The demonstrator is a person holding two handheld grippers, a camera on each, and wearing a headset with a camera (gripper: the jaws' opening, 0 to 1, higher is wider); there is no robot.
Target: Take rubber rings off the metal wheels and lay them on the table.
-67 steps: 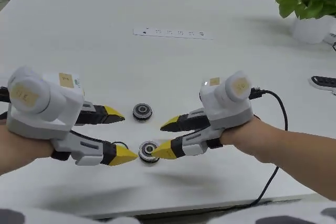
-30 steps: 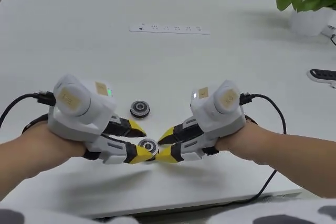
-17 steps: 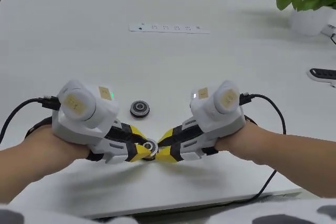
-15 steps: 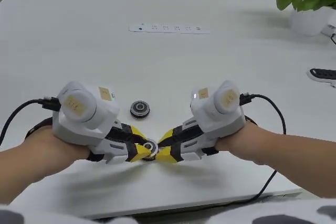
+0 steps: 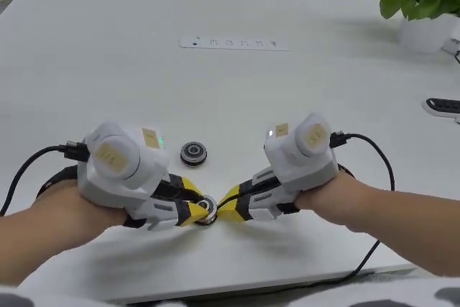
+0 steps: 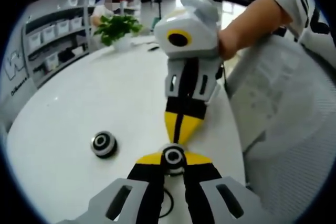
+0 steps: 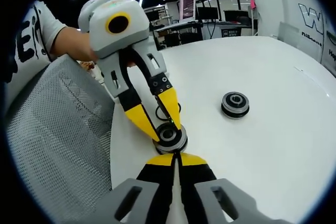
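Note:
A small metal wheel [image 5: 207,210] with a black rubber ring sits near the table's front edge, between the two grippers. My left gripper [image 5: 199,209] is shut on it, one yellow tip on each side [image 6: 173,157]. My right gripper [image 5: 228,202] faces it from the other side. Its jaws are pressed together at the wheel's rim [image 7: 170,137], pinching the rubber ring. A second wheel [image 5: 193,152] lies flat a little farther back, untouched. A thin black loop [image 7: 168,109], seemingly a loose ring, lies on the table under the left gripper.
A white power strip [image 5: 234,43] lies across the far middle of the white table [image 5: 108,55]. A potted plant [image 5: 424,5] stands at the back right, with a black device [image 5: 442,106] at the right edge. The right gripper's cable [image 5: 384,170] trails over the front edge.
Both grippers moved inward to the near wheel. The left one closed on the wheel and the right one closed at its rim. The far wheel has not moved.

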